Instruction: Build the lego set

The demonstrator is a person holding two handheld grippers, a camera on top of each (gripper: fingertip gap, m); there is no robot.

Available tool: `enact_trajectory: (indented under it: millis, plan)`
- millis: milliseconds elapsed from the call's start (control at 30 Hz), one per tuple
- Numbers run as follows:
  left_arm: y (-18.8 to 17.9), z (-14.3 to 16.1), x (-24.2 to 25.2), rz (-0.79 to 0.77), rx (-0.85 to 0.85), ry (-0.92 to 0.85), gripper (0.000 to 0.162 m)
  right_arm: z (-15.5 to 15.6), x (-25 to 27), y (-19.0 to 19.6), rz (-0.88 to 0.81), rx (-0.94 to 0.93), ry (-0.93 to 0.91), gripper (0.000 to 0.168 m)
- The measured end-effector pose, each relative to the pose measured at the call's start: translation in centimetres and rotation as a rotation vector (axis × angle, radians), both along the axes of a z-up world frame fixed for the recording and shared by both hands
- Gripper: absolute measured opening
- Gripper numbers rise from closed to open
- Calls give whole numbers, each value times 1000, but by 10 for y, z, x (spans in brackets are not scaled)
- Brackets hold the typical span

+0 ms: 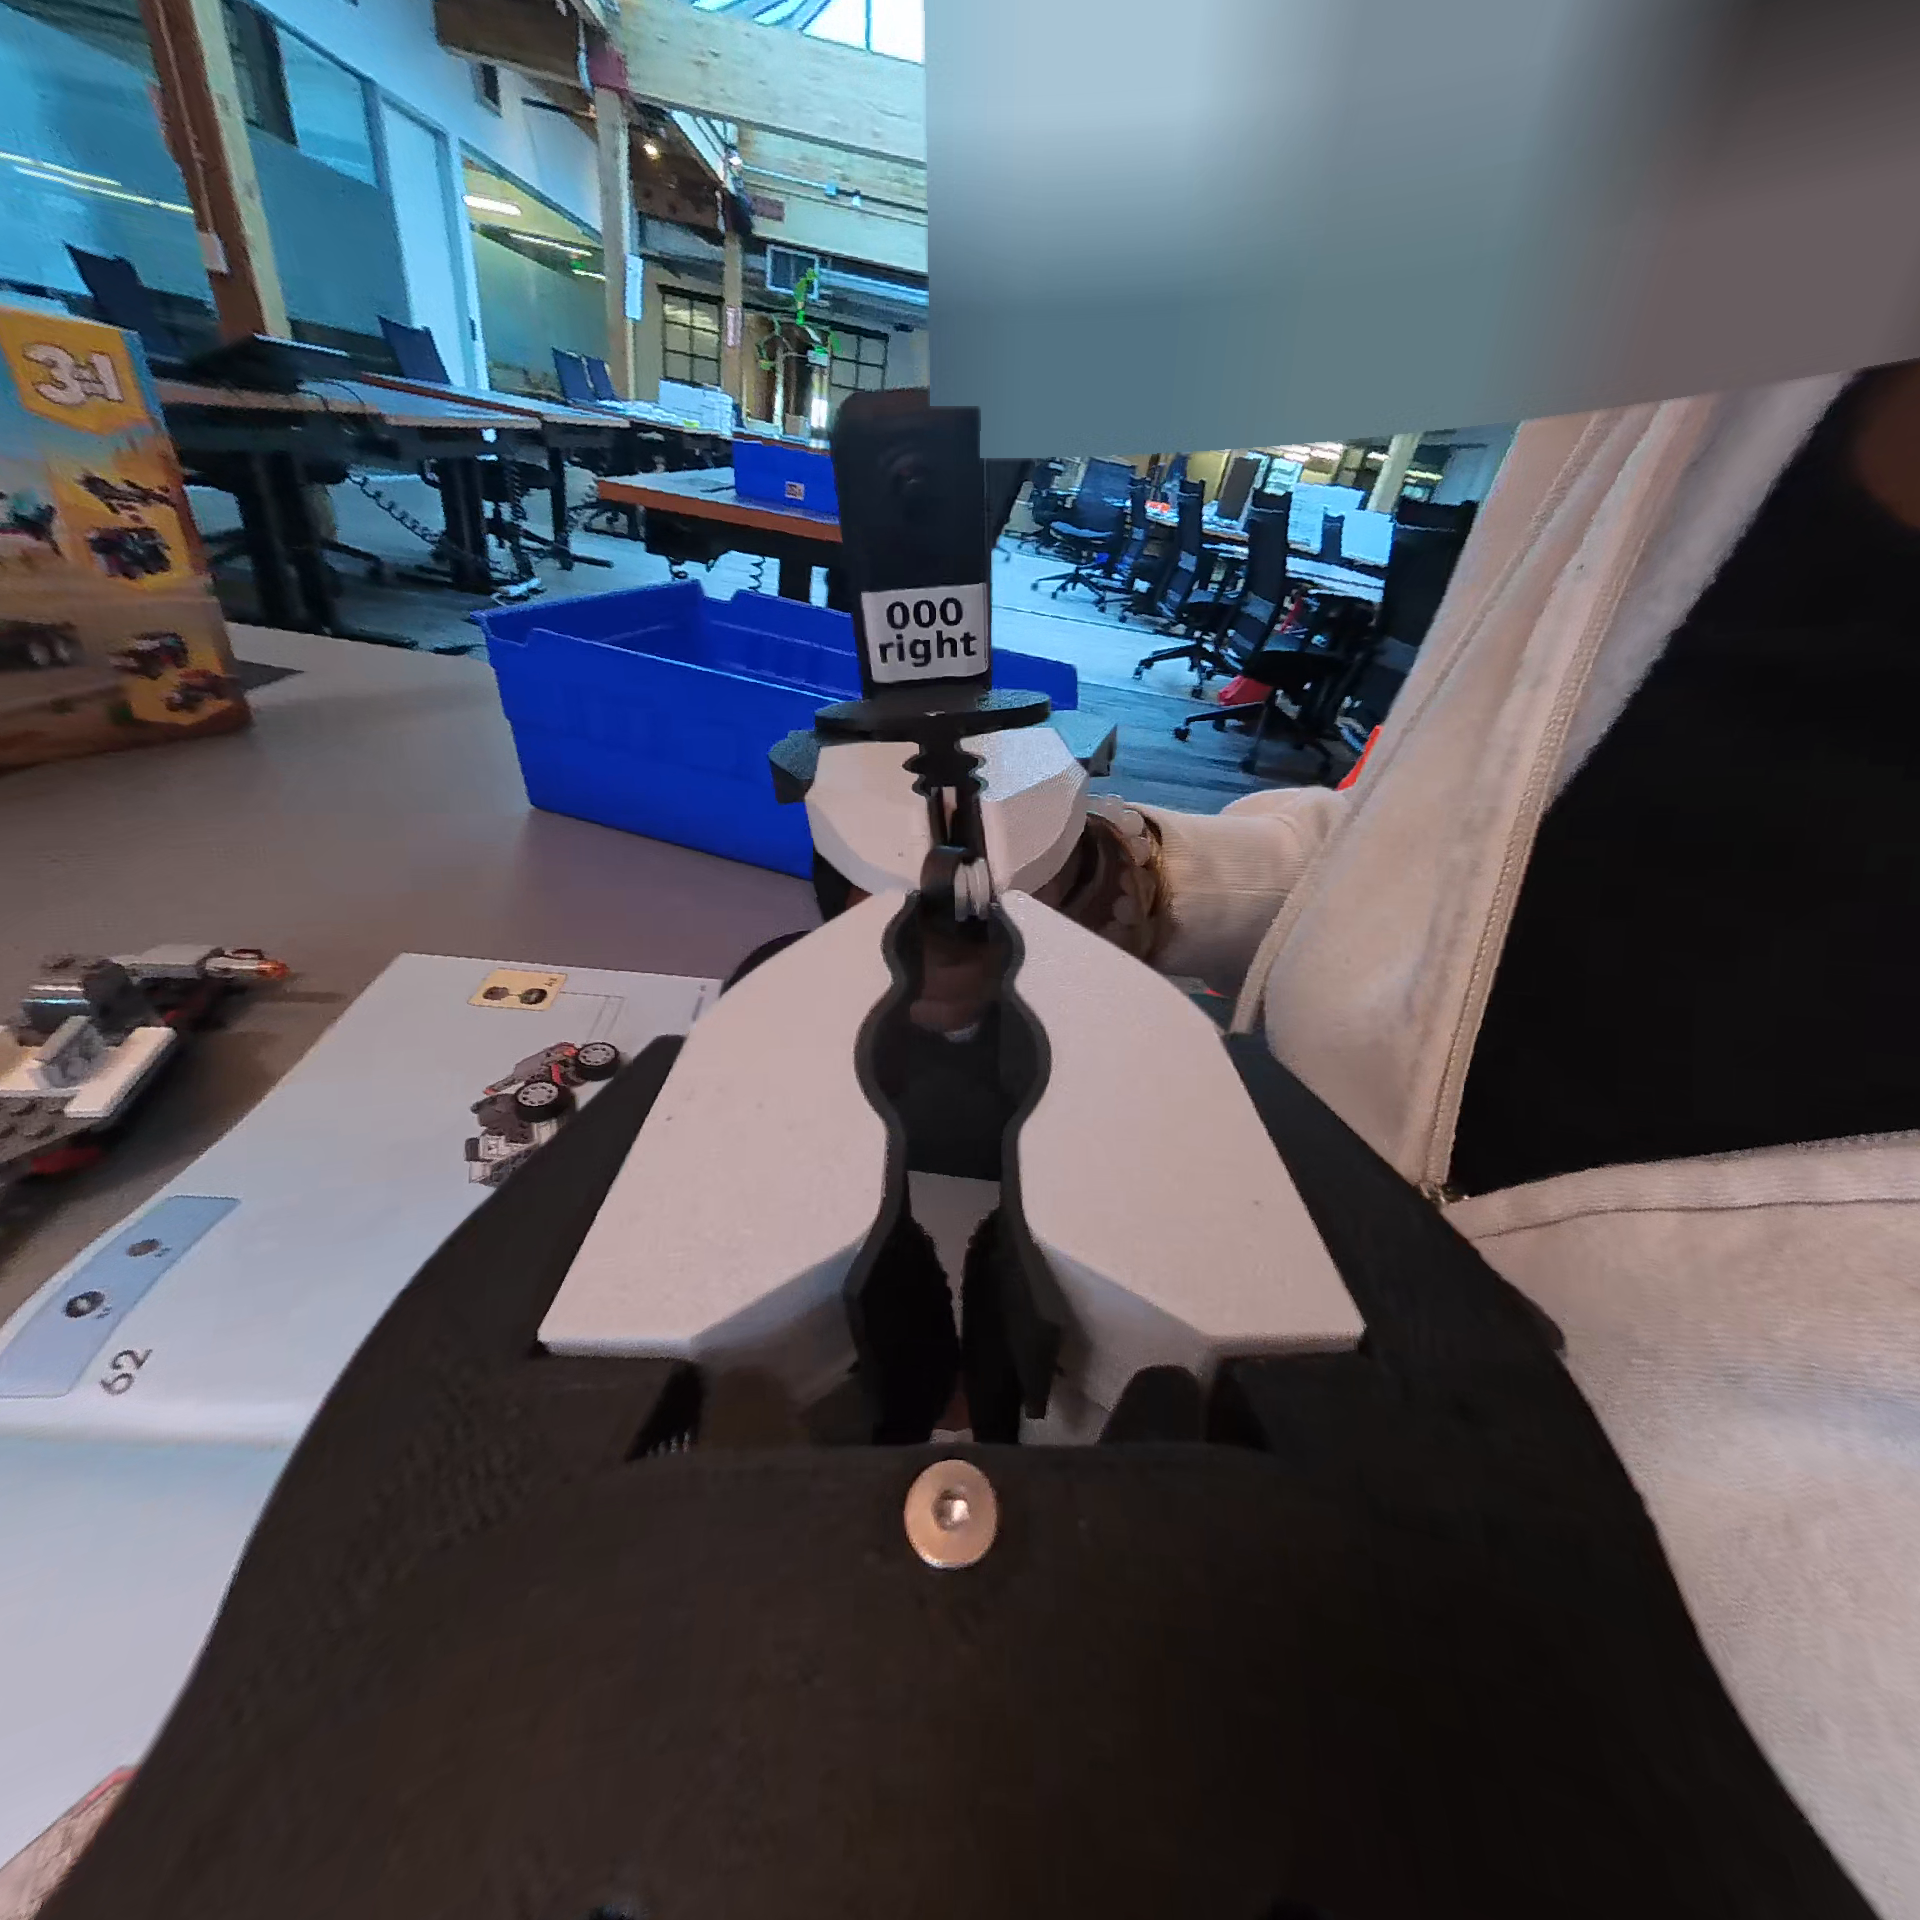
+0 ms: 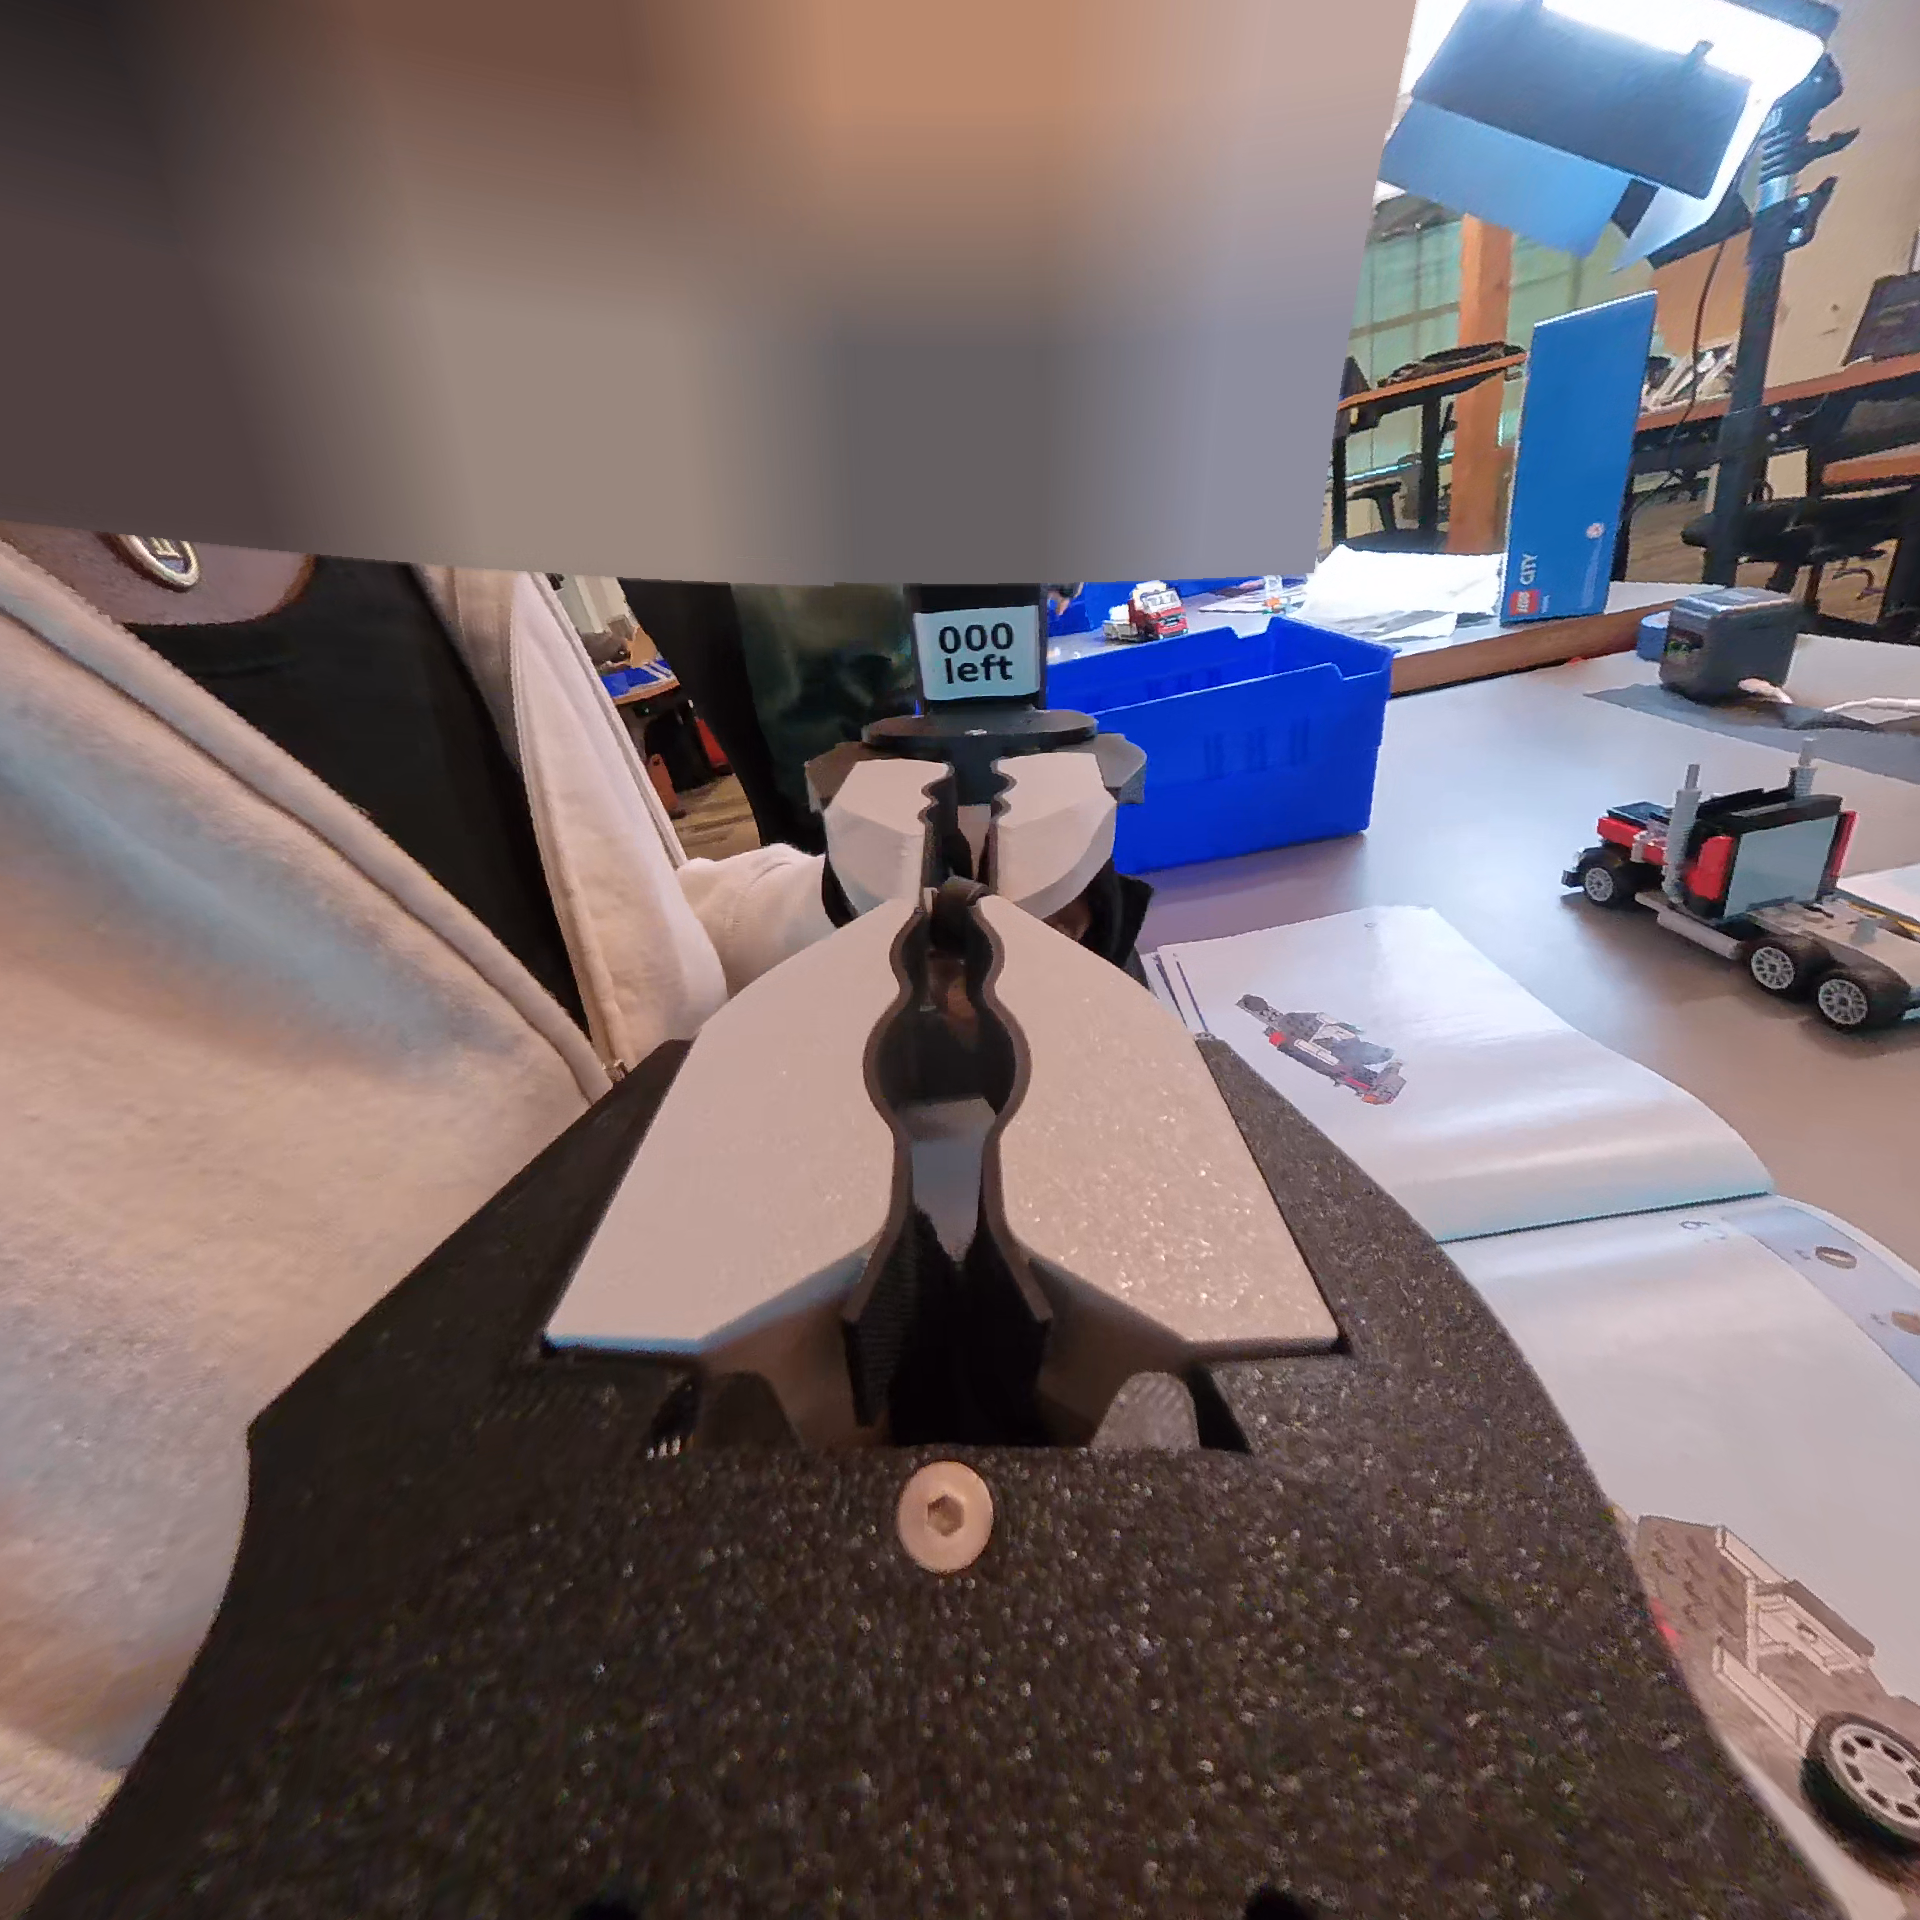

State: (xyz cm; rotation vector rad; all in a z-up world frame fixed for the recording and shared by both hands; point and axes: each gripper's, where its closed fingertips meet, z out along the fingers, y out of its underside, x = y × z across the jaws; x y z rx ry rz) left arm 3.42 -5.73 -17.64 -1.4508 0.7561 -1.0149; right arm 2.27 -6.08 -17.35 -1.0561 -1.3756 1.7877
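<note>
My left gripper (image 1: 956,902) and my right gripper (image 2: 951,906) point at each other above the table, tips almost touching. Both are shut. A small black tyre with a grey wheel rim (image 1: 964,878) sits pinched where the tips meet; in the right wrist view it shows as a small dark piece (image 2: 951,896). I cannot tell which part is in which gripper. The right gripper also shows in the left wrist view (image 1: 951,821), and the left one in the right wrist view (image 2: 961,826). The red, black and grey lego truck (image 2: 1756,904) stands on the table, partly seen in the left wrist view (image 1: 94,1039).
An open instruction booklet (image 1: 312,1195) (image 2: 1455,1091) lies under the grippers. A blue bin (image 1: 644,707) (image 2: 1247,748) stands behind them. The lego box (image 1: 94,540) stands at the far left. A person in a white hoodie (image 1: 1662,1351) is close beside both grippers. My left and right fingertips are right by each other.
</note>
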Motion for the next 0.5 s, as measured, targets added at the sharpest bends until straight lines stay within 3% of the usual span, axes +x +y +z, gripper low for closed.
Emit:
enact_trajectory:
  millis: [500]
  plan:
    - [8, -5, -2, 206, 104, 85, 5, -7, 0, 11, -136, 6, -9, 5]
